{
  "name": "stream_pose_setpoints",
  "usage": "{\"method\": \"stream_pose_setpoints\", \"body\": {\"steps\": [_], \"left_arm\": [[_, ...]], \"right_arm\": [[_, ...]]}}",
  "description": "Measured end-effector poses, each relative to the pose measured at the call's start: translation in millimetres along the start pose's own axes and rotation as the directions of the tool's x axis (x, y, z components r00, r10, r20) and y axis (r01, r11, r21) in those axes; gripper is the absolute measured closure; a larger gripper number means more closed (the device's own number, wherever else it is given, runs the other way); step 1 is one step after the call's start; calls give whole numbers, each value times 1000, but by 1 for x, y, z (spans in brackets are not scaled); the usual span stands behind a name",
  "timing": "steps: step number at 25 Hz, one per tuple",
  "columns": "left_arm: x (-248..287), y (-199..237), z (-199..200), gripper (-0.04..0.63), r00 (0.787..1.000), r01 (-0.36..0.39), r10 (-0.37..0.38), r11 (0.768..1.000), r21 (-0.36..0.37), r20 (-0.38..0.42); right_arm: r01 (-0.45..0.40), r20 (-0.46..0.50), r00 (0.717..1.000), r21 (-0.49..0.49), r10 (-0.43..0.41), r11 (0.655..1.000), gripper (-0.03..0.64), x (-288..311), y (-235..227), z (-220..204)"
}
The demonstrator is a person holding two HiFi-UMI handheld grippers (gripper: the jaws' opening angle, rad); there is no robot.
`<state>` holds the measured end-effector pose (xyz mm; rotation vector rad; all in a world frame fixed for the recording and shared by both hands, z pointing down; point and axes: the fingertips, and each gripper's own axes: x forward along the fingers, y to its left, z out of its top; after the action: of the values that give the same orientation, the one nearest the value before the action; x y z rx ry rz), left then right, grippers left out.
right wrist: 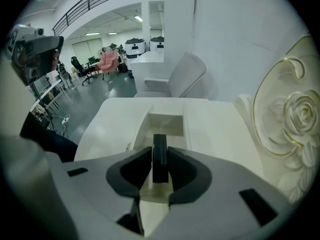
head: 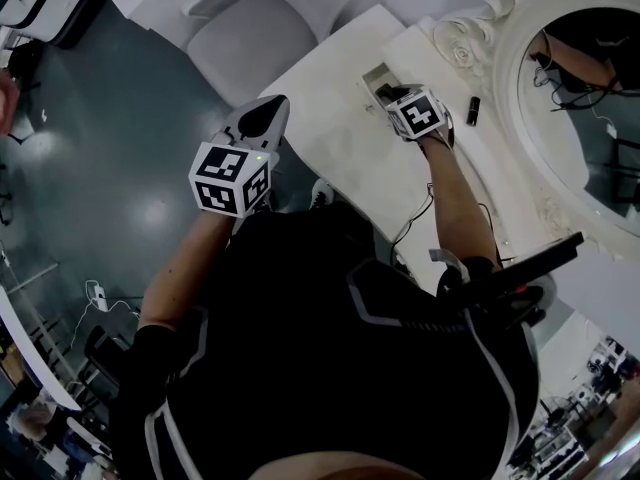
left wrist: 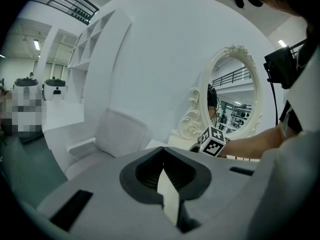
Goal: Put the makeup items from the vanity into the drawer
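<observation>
Right tongs (right wrist: 159, 151) pinch makeup item (right wrist: 159, 140) (above drawer (right wrist: 165, 124)).

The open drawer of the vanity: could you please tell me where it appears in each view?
Head view: the open drawer is at upper centre.
Left gripper view: not visible.
Right gripper view: at centre, just beyond the right gripper, which is shut on a black makeup item.
Shared landmark: the carved rose on the mirror frame.
</observation>
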<state>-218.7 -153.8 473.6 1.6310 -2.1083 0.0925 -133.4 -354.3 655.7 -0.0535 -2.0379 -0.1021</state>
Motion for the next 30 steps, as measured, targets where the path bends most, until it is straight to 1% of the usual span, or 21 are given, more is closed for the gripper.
{"method": "stream_pose_setpoints", "body": {"steps": [7, 13, 16, 20, 22, 25, 28, 30], "left_arm": [[2, -1, 3, 592, 1000, 17, -17, 1000, 8, -1], [2, 0, 5, 592, 1000, 23, -22, 999, 34, -7], [2, -1, 12, 592, 999, 37, -37, 998, 46, 4], [3, 0, 25, 592, 997, 66, -67, 996, 58, 26], [4, -1, 32, 592, 996, 81, -83, 995, 64, 36], [6, -6, 44, 592, 991, 113, -117, 991, 73, 59], [9, -16, 59, 592, 982, 161, -170, 981, 104, 83], [10, -21, 69, 592, 975, 192, -205, 972, 133, 89]], "right_arm": [[-13, 4, 1000, 4, 13, 1000, 495, -1, 3, -3], [16, 25, 1000, 45, -18, 999, 485, -13, -2, -3], [1, 60, 998, 83, -6, 997, 479, -24, -1, 2], [-1, 148, 989, 145, -21, 989, 477, -52, -2, 19], [15, 197, 979, 169, -48, 986, 477, -71, -3, 29], [47, 276, 955, 225, -110, 973, 483, -104, -7, 41], [88, 343, 920, 289, -189, 953, 501, -142, -10, 46], [109, 393, 888, 327, -239, 939, 506, -171, -8, 51]]}}
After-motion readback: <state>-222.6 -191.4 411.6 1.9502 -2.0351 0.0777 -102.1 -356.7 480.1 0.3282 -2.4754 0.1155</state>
